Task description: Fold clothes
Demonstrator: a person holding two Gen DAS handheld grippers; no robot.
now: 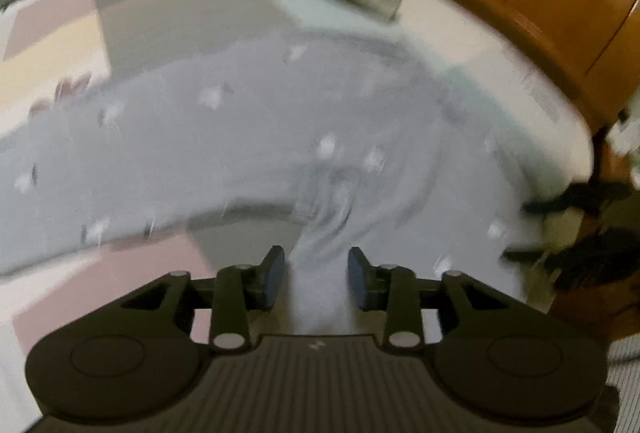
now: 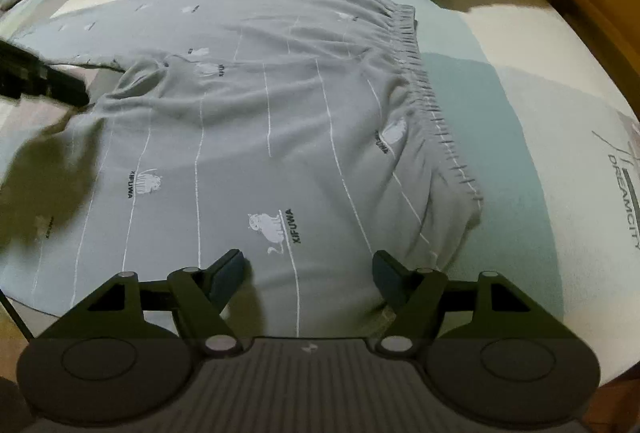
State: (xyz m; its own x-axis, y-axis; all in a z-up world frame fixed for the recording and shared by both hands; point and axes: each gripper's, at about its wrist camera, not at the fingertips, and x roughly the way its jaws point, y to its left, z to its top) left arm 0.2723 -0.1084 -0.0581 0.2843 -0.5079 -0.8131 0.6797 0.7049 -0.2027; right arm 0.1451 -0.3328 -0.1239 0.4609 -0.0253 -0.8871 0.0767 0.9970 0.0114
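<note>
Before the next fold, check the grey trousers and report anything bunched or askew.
The grey trousers lie mostly flat on the bed, but cloth is bunched into wrinkles near the crotch, where the left gripper has a ridge of fabric between its pads. Nothing is damaged.

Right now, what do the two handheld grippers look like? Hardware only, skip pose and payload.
Both match. The left gripper and right gripper have a matte black, vertically ribbed body with a small pale logo at its top centre, a round disc housing on each side, and black linkage arms pinned with silvery rivets. The finger pads are dark blue. No cables, sleeves or hands show in either wrist view.
</note>
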